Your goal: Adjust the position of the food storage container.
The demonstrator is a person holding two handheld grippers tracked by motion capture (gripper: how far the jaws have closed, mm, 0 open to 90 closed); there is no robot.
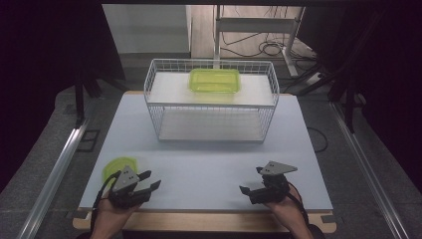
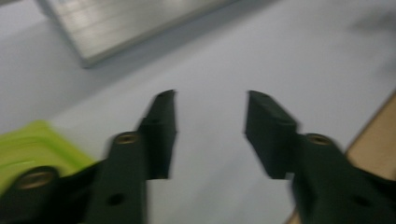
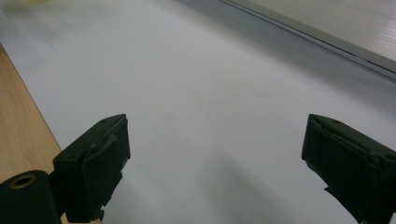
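Green lid (image 1: 119, 168): laid flat on the desk (image 1: 209, 164) — just behind the left gripper (image 1: 149, 181), on its outer side.
Left gripper: jaws parted narrowly, nothing held.
Right gripper (image 1: 251, 180): spread wide, empty — well apart from the lid.
Nearer hand: left.

This looks like a lab or test room set up for recording. A white work table (image 1: 209, 174) on a wooden base stands on grey carpet, with metal rails (image 1: 54, 174) on the floor along its left and right edges. Beyond the table's far edge, loose cables (image 1: 263, 47) trail under a bare metal desk frame (image 1: 259, 25), and dark curtains close off both sides.
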